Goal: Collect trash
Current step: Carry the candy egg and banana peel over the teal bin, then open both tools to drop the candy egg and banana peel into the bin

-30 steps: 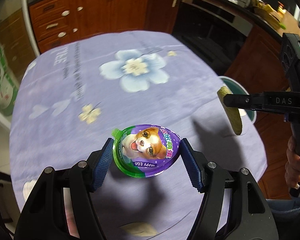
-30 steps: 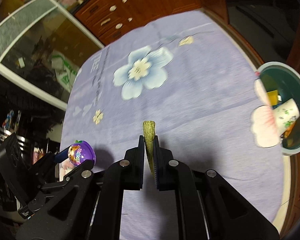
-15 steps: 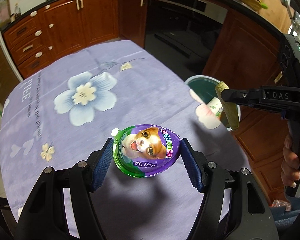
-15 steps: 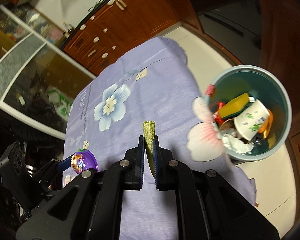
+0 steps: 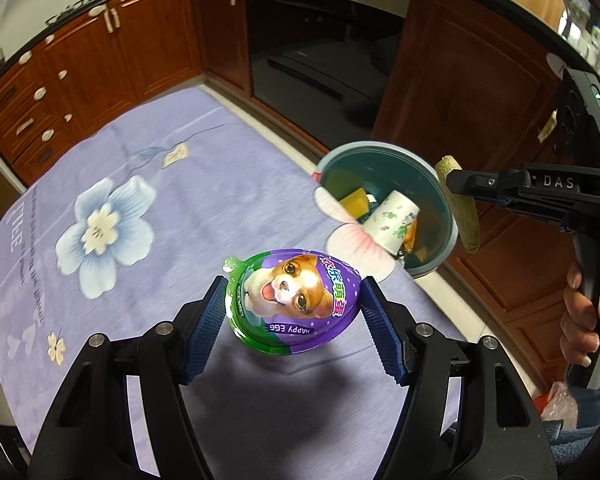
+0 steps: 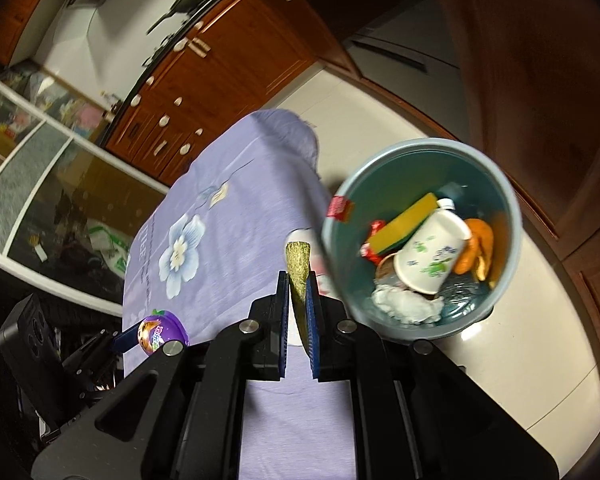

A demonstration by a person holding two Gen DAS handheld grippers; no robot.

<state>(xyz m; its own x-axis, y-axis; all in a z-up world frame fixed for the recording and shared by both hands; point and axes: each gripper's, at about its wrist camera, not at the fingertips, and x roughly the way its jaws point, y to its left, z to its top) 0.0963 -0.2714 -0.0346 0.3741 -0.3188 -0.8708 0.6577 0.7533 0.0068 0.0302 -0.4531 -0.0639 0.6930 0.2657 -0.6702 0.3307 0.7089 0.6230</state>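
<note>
My left gripper is shut on a purple and green egg-shaped pack with a dog picture, held above the table's near right part. It also shows in the right wrist view. My right gripper is shut on a greenish-yellow corn cob piece, held over the table's right edge beside the teal trash bin. From the left wrist view the cob hangs at the bin's near right rim.
The bin stands on the pale floor off the table's right edge and holds a paper cup, a yellow sponge, peel and crumpled paper. A purple flowered cloth covers the table. Wooden cabinets stand beyond.
Both grippers have swung right toward the bin with their loads. The bin now fills more of the right wrist view and shows fully in the left wrist view.
</note>
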